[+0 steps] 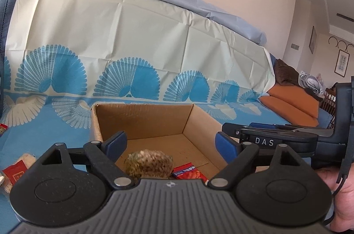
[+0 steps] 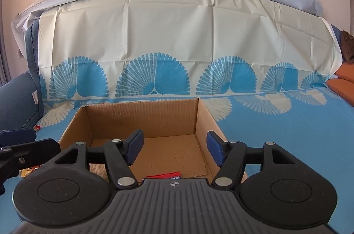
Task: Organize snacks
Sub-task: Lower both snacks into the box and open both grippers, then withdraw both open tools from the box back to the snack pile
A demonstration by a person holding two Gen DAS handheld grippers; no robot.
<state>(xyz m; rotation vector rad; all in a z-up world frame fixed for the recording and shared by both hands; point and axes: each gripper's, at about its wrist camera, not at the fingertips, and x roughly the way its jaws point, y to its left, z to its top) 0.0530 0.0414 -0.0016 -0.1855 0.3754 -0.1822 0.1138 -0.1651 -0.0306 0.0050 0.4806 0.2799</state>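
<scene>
Hovering over cardboard box (image 1: 141,121): left tongs (image 1: 170,145) spread wide, empty; right tongs (image 2: 174,145) likewise agape, holding nothing. Box contents: speckled snack pack (image 1: 148,164), red packet (image 1: 188,172). Loose snacks (image 1: 18,169) remain outside on blue cloth (image 2: 298,134). Risks: tongs colliding, box wall snagged and shoved

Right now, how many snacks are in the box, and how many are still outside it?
In the cardboard box: 2, a speckled brown snack and a red packet.
Outside on the blue cloth: at least 2, a red-and-tan packet and one at the edge.
Total: at least 4.
</scene>
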